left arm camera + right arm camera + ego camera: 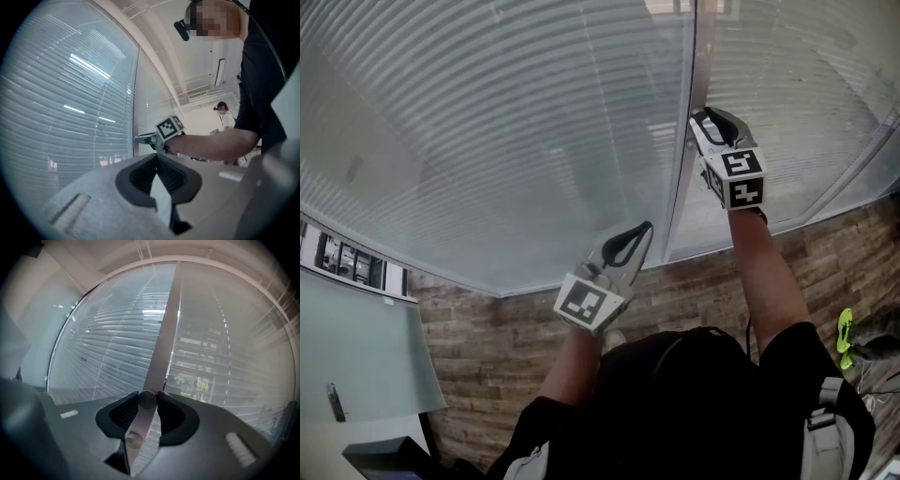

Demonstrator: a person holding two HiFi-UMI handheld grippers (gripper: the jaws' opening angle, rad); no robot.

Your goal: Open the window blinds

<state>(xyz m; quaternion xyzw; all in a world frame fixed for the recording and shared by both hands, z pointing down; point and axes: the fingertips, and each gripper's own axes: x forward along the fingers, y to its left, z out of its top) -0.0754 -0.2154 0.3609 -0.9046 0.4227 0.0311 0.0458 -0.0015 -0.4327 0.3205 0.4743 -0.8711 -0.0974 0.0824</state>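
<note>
Grips the tilt wand (146, 402) in the right gripper (148, 393), with pads pressed on it from 3 and 9 o'clock in the right gripper view. Carries nothing in the left gripper (157, 155): tips together, empty, parked at about 7 o'clock from the working hand in the head view, well apart from the wand.

Finds the wand's long axis running from 6 up toward 12 o'clock through the jaws, close along the frame post (678, 192) that divides the two panes. Points level at the glass, so crosses that axis squarely.

Spreads outward into the window blinds (487, 122) at 9 to 11 o'clock of the grip, slats lying flat and grey, apparently shut. Meets a second blind (220, 348) at 1 to 3 o'clock, letting some greenery and building through.

Probably calls next for a roll of the right wrist about the wand's own length, not a pull down or toward the body. Leaves the job to the right hand, already on the wand; needs no help from the left.
</note>
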